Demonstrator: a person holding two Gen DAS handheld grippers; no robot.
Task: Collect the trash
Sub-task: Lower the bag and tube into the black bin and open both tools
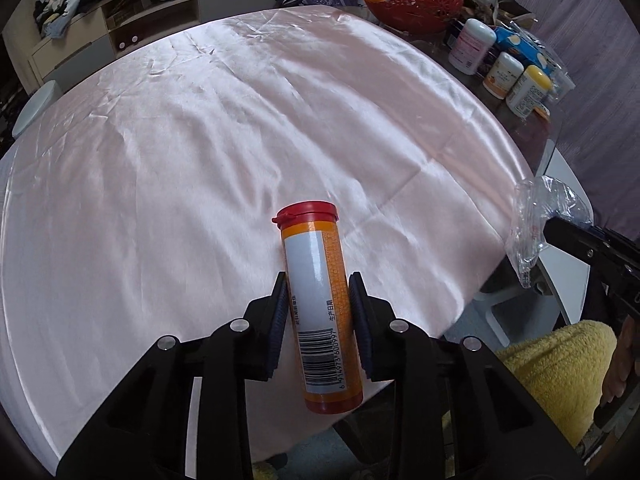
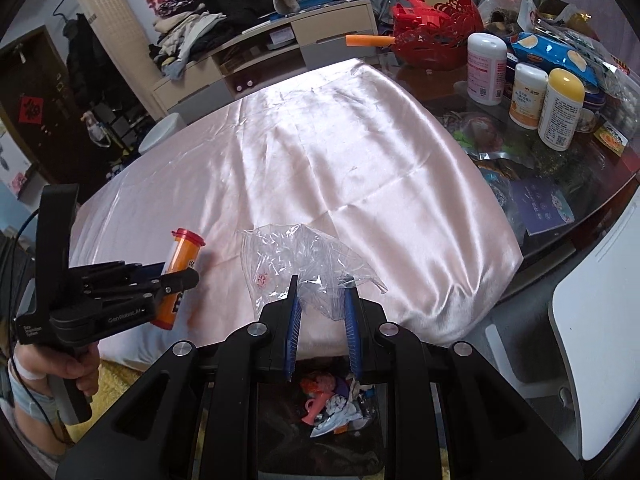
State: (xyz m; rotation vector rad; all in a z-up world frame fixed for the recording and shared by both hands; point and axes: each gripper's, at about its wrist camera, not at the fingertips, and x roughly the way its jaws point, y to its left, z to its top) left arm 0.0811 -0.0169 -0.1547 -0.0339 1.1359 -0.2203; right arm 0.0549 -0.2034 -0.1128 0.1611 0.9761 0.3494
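Bin (image 2: 320, 432) — mixed scraps inside, under clear bag (image 2: 304, 264).

One orange tube (image 1: 320, 304), one plastic bag (image 2: 304, 264), three white bottles (image 2: 486, 68).

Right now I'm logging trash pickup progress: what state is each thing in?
Orange tube: red cap closed, lifted, clamped.
Left gripper: shut on the tube.
Clear plastic bag: crumpled, empty, pinched.
Right gripper: shut on the bag.
Trash bin: open, partly filled.
Three white bottles: upright, capped.
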